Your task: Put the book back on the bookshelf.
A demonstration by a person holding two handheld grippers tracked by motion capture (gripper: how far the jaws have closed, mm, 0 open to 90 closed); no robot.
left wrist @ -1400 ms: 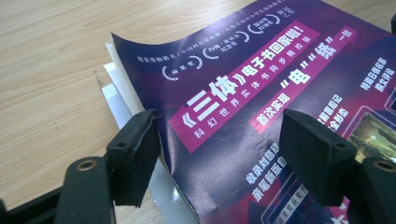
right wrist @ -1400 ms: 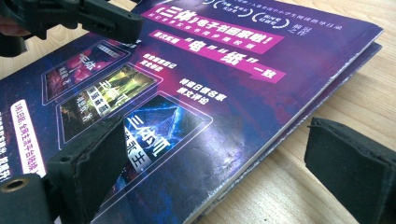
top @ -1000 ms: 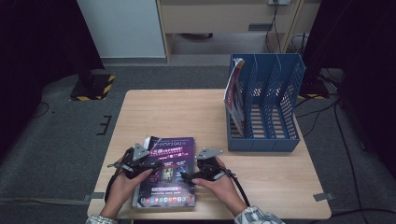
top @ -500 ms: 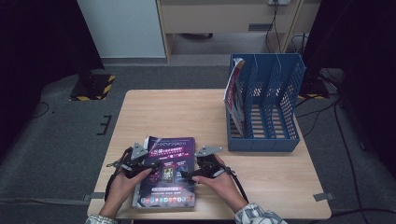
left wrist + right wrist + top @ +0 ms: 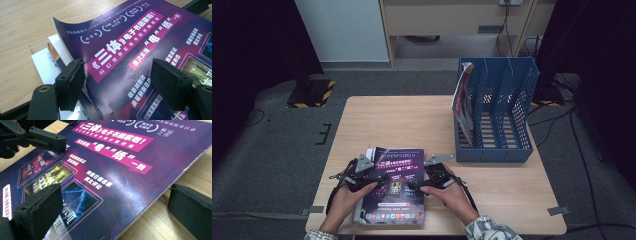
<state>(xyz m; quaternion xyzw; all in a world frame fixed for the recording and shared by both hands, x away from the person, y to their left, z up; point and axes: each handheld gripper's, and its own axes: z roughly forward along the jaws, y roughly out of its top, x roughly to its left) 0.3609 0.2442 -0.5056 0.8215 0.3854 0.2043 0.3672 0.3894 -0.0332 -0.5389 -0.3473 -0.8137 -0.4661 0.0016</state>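
At the lower centre of the high view, the two grippers meet a glossy purple magazine with white and pink Chinese lettering [image 5: 396,187], one at each side edge. In the left gripper view, the left gripper [image 5: 117,78] has its two black jaws spread apart: one pad sits against the curled side edge of the cover at the lower left of the frame, the other rests over the printed cover at the lower right, so the magazine's edge lies between them, not clamped. In the right gripper view, the right gripper [image 5: 115,205] is likewise spread wide: one pad lies over the cover at the lower left, the other over the bare wood at the lower right, with the magazine's side edge running between them. At that view's upper left the left gripper's jaw tip reaches over the cover.

One purple magazine lies on top; under it, at the left of the left gripper view, the edges of some white printed sheets [image 5: 43,67] stick out; I cannot tell how many. There are two grippers and two hands. One blue perforated plastic file rack [image 5: 494,112] with several upright slots stands at the upper right of the light wooden table [image 5: 397,125], well apart from the magazine, with one magazine with a red and white cover [image 5: 460,102] leaning in its leftmost slot.

Both forearms enter from the bottom edge of the high view. The left hand [image 5: 347,195] and right hand [image 5: 452,192] angle inward toward each other, each gripping its tool low over the table, and a patterned sleeve [image 5: 489,231] shows on the right arm.
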